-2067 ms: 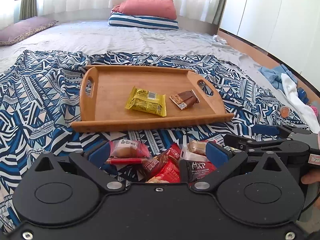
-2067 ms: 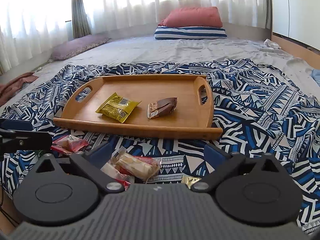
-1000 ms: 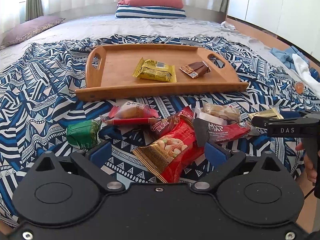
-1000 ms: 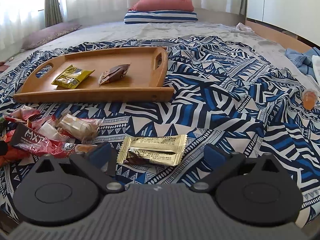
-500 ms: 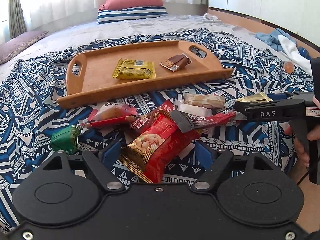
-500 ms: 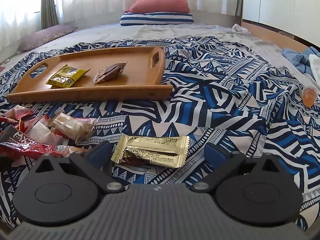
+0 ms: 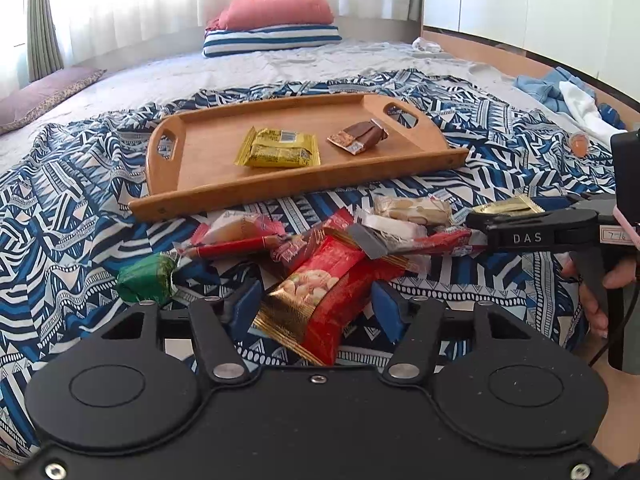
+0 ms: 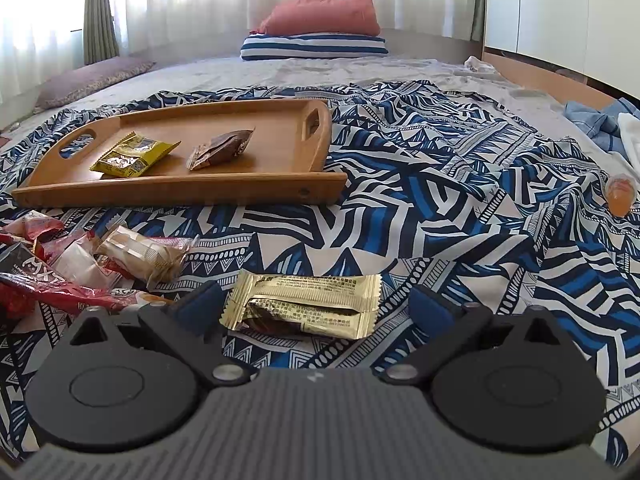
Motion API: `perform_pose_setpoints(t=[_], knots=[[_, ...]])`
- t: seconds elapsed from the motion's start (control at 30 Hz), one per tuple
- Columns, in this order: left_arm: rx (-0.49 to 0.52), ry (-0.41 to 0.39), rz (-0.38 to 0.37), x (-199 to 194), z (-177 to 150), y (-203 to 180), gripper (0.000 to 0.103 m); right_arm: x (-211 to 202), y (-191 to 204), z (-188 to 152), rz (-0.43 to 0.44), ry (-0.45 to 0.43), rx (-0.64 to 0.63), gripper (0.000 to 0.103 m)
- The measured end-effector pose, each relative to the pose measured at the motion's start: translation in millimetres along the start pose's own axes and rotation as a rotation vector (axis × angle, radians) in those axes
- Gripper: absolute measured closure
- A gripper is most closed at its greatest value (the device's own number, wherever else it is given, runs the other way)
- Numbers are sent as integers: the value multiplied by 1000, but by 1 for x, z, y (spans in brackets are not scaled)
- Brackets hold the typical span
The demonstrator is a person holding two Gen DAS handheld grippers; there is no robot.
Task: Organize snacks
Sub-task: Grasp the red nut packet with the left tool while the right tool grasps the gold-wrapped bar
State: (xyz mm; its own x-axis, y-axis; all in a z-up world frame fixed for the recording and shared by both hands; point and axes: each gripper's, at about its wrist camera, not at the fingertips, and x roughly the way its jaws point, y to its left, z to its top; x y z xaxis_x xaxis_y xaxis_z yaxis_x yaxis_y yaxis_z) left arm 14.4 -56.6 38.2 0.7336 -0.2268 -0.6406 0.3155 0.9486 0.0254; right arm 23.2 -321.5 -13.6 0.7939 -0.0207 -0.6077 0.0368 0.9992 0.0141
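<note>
- We're low over the bed, and our left gripper has its jaws either side of a red and gold peanut packet lying on the blue patterned blanket.
- Those jaws have just been closing in, with the packet between them; the left pad is up against the packet's gold edge, but on the right we cannot tell whether the pad is touching, so no firm grasp yet.
- Just beyond the packet lies the loose heap: a green wrapped sweet off to the left, a red stick, a pale biscuit pack further right.
- Further away sits the wooden tray, carrying a yellow packet and, to its right, a brown chocolate bar, the two lying apart.
- On our right, the right gripper stands wide and released, with a gold wrapper flat on the blanket between its fingers, neither pad touching it.
- From the left camera we see a hand holding that right gripper's handle at the right edge.
- Out at the far right of the blanket, a small orange jelly cup sits alone.
</note>
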Motion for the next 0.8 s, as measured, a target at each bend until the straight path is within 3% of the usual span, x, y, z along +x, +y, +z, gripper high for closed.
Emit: perform_pose_setpoints(t=[0.1,0.23,0.8], knots=[[20,-10,19,8,5,-2,28,0,0,-1,4,-4,-2,0],[17,11,-1,20,9,-5,28,0,-1,-1,7,-6,-3,0],[-83,62,-37,25,10,5,43,1,0,-2,7,-17,-8,0]])
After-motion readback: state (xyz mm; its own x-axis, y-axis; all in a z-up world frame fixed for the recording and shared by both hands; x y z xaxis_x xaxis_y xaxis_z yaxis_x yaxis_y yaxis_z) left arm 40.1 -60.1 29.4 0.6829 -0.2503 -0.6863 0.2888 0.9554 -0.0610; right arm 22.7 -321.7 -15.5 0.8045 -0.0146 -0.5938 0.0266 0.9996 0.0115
